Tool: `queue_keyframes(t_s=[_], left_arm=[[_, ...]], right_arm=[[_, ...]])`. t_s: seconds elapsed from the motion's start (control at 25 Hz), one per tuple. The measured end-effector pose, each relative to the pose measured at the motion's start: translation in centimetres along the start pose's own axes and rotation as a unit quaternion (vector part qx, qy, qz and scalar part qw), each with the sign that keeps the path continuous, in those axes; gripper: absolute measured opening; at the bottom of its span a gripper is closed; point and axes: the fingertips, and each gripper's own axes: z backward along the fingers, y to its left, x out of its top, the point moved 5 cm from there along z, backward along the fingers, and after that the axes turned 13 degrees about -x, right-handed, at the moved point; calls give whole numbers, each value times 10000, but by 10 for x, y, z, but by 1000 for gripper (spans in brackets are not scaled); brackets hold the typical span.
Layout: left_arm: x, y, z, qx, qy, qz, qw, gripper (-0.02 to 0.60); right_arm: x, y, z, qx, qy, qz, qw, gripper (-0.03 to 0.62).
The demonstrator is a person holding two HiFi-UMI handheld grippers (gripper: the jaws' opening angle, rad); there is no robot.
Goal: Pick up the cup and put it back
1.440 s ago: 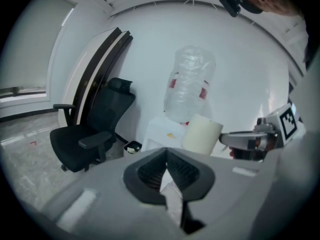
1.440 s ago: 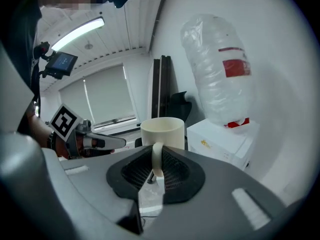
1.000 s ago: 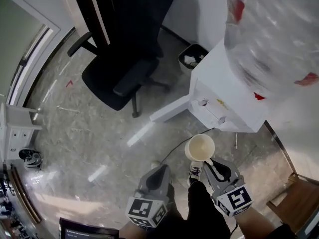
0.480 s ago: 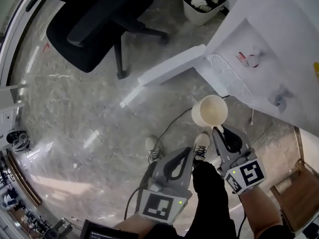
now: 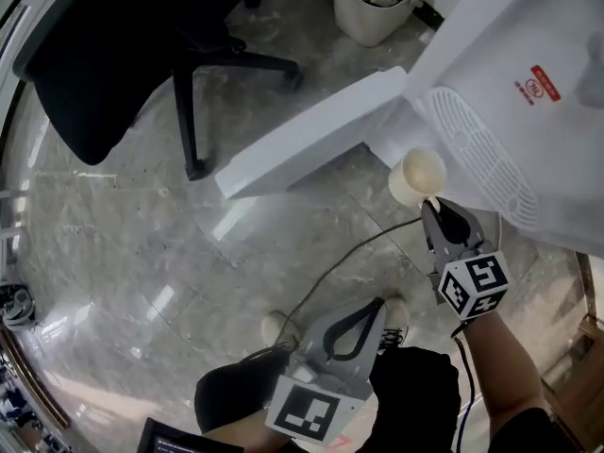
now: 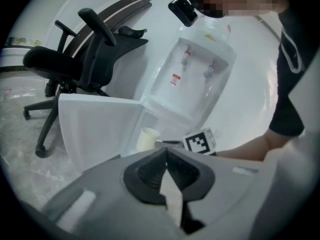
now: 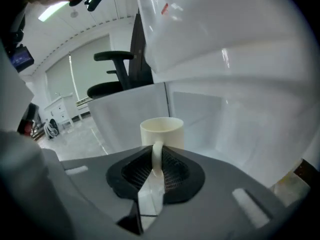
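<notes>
White water dispenser, lower door swung open. Black office chair on floor, bin beside dispenser. Right gripper fingers clamped on cup handle, cup mouth-up in air by the open compartment. Left gripper fingers pressed together, empty.

The cup hangs in the right tongs before the dispenser, chair far left.
</notes>
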Motion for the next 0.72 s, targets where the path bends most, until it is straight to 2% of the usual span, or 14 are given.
queue_keyframes(t_s=[0.12, 0.2, 0.32, 0.56, 0.72], left_arm=[[1, 33, -18, -187, 4, -582, 9981, 3], [2, 54, -28, -235, -33, -783, 9966, 3], [8, 77, -39, -306, -84, -912, 9953, 3], [13, 95, -55, -396, -74, -1088, 9932, 3], [13, 104, -63, -367, -53, -1128, 9929, 3]], right_arm=[[-18, -27, -46, -412, -96, -48, 9991, 49], [-25, -44, -72, -673, -126, -158, 9975, 49], [-34, -64, -100, -958, -160, -282, 9949, 49], [-46, -84, -133, -1174, -165, -396, 9922, 49], [-55, -96, -143, -1267, -113, -653, 9897, 49]])
